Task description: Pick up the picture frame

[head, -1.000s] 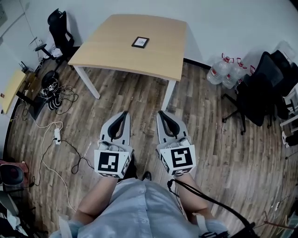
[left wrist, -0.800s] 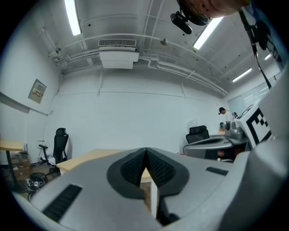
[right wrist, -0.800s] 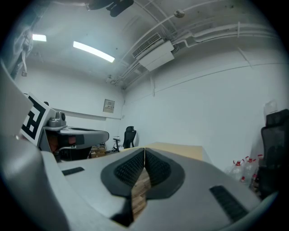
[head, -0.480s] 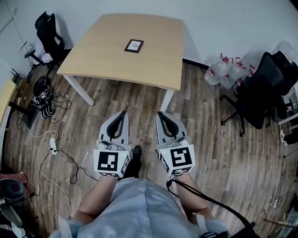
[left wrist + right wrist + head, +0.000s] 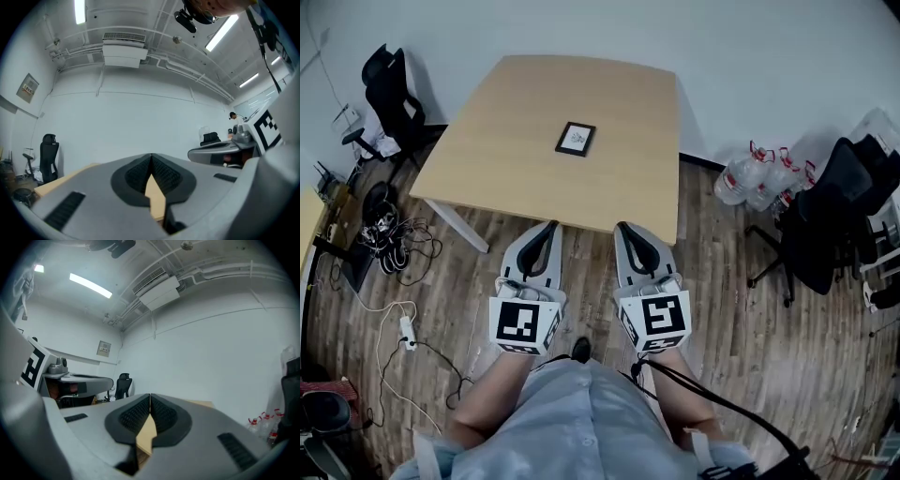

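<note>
A small black picture frame (image 5: 575, 139) lies flat near the middle of a light wooden table (image 5: 506, 159). My left gripper (image 5: 548, 228) and right gripper (image 5: 623, 228) are held level side by side at the table's near edge, both short of the frame. Each has its jaws pressed together with nothing between them. In the left gripper view the shut tips (image 5: 151, 157) frame a sliver of table top (image 5: 155, 199); the right gripper view shows its tips (image 5: 150, 398) the same way. The frame is hidden in both gripper views.
A black office chair (image 5: 386, 89) stands left of the table, with cables and a power strip (image 5: 401, 330) on the wood floor. Water bottles (image 5: 755, 176) and another black chair (image 5: 830, 220) sit at the right. A white wall runs behind the table.
The person has walked toward the table; it and the frame have come nearer, and both grippers' tips now reach its near edge. Both stay shut.
</note>
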The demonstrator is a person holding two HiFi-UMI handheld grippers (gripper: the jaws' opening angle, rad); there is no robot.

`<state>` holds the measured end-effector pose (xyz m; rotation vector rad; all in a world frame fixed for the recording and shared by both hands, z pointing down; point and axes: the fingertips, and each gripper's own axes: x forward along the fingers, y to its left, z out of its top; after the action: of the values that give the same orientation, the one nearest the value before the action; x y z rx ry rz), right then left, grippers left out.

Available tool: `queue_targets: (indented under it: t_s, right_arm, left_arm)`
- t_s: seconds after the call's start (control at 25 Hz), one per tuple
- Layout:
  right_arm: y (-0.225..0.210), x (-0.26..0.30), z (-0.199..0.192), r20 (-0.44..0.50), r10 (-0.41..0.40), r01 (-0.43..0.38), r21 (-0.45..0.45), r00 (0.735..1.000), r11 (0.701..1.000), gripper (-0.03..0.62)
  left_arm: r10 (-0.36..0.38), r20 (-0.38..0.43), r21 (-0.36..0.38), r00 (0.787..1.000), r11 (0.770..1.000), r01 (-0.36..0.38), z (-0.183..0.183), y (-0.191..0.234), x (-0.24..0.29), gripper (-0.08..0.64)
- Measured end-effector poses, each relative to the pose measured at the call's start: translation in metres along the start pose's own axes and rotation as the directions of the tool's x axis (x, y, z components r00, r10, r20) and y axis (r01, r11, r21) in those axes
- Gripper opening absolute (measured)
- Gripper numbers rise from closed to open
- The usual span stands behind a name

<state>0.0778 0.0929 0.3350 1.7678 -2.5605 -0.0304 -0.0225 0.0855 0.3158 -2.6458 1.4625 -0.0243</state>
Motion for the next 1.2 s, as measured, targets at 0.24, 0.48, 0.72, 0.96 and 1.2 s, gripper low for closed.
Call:
queue_targets:
  t_s: [0.24, 0.48, 0.72, 0.96, 1.2]
  right_arm:
    - [-0.015, 0.029, -0.008, -0.023, -0.010, 0.011, 0.016, 1.000, 1.000, 0.003]
    - [-0.022, 0.051, -0.026, -0.065, -0.009, 0.011, 0.038, 0.998, 0.999, 0.003]
    - [-0.036, 0.081, -0.032, -0.077, -0.008, 0.012, 0.051, 0.997, 0.999, 0.003]
    - [-0.059, 0.128, -0.044, -0.094, 0.011, -0.005, 0.061, 0.995, 0.998, 0.003]
    - [-0.087, 0.189, -0.043, -0.108, 0.048, -0.041, 0.064, 0.993, 0.997, 0.003]
  left_arm:
    - [-0.001, -0.020, 0.005, 1.000, 1.000, 0.002, -0.006, 0.018, 0.028, 0.002]
    - [-0.004, -0.069, -0.017, 0.998, 1.000, 0.003, -0.029, 0.029, 0.048, 0.002]
    - [0.006, -0.087, -0.019, 0.996, 1.000, -0.007, -0.039, 0.046, 0.075, 0.002]
    - [0.020, -0.098, -0.023, 0.995, 1.000, -0.022, -0.051, 0.064, 0.121, 0.002]
    - [0.045, -0.103, -0.020, 0.994, 0.999, -0.048, -0.052, 0.092, 0.178, 0.002]
